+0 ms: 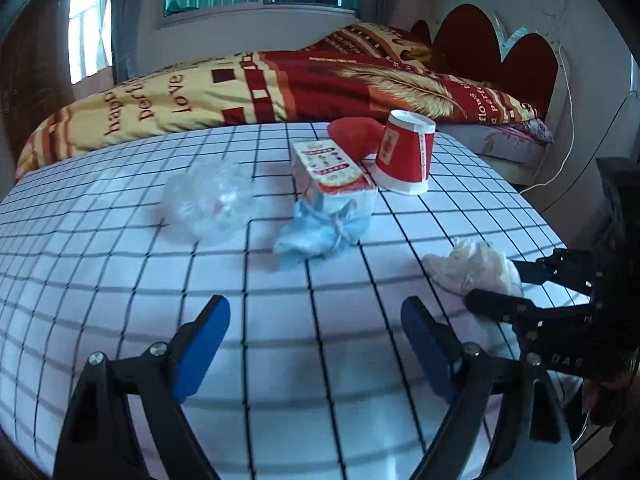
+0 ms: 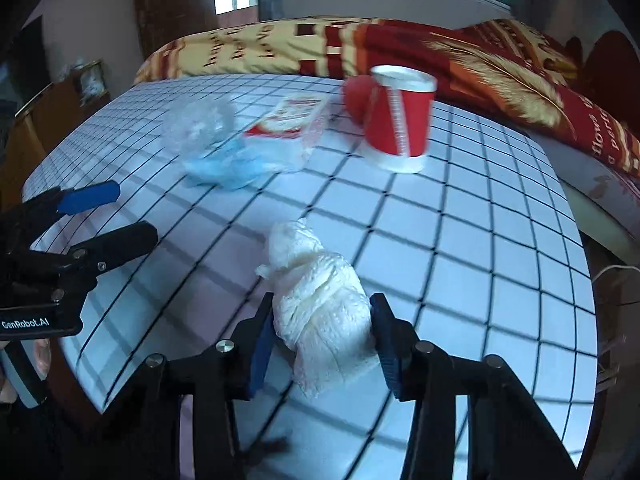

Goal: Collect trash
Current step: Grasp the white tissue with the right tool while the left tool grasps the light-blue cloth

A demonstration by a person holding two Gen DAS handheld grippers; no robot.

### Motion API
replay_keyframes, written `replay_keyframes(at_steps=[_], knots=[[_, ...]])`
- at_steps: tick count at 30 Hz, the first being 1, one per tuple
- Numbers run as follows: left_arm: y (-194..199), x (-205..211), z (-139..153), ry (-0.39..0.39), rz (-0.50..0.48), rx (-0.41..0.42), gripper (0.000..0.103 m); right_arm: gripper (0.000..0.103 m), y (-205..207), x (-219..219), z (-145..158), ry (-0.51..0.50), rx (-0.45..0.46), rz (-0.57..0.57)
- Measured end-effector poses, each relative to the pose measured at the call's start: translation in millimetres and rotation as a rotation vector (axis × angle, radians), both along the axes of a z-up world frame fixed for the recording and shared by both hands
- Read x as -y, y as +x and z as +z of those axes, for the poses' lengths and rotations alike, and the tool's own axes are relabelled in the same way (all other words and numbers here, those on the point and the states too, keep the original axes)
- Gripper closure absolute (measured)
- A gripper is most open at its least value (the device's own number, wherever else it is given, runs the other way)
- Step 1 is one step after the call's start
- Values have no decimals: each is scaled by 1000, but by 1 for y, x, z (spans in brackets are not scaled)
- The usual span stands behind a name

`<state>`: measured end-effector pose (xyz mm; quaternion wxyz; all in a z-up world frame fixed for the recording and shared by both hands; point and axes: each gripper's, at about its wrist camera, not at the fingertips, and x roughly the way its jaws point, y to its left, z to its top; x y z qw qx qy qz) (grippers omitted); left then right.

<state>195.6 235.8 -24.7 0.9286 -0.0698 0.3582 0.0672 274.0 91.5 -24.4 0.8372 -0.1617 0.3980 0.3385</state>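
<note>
— While the right gripper [image 2: 322, 334] has its blue pads on either side of that white crumpled tissue wad [image 2: 320, 316], I'd say the pinch is the step to get right. The jaws look pressed against both flanks of it, down near the front edge of the checked tablecloth [image 2: 480, 240].

— Clamped, then?

— Closed onto it as far as I can judge; the paper bulges between the pads. It's soft, so I'd squeeze through the thick middle, not the loose tail sticking up toward the cup, or it may slip out when lifted.

— And the other hand?

— The left gripper [image 1: 316, 344] hovers over bare cloth with its jaws wide apart, holding nothing. It sits just beside the right one, so a straight lift keeps them from knocking.

— What's left out there?

— A blue crumpled mask [image 1: 320, 236] touching a small printed carton [image 1: 332, 172], a clear plastic bag [image 1: 208, 204] to their left, and an upside-down red paper cup [image 1: 406, 152] with something red [image 1: 354, 132] behind it. All well apart from the tissue, nearer the bed [image 1: 280, 88].
</note>
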Motion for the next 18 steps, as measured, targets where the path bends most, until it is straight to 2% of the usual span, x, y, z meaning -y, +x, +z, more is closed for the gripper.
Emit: replay_keyframes(at_steps=[7,9,11,14,16,18], knots=[[46,-6,-7,-32,-17,-56,25,55,50,19,5,41,-25,-134],[56,-11,-8,-89,-21,-78,27,55,57,21,6,48,-31,-141],[62,-12,-7,-70,-7,-85,27,55,59,23,6,55,-37,-147],[69,-14,-9,-91,-9,-100,28,55,61,22,7,61,-44,-148],[72,-15,-13,-110,-17,-116,44,57,61,24,6,64,-50,-148],[66,-15,-11,-111,-22,-102,54,59,59,28,7,72,-52,-145]])
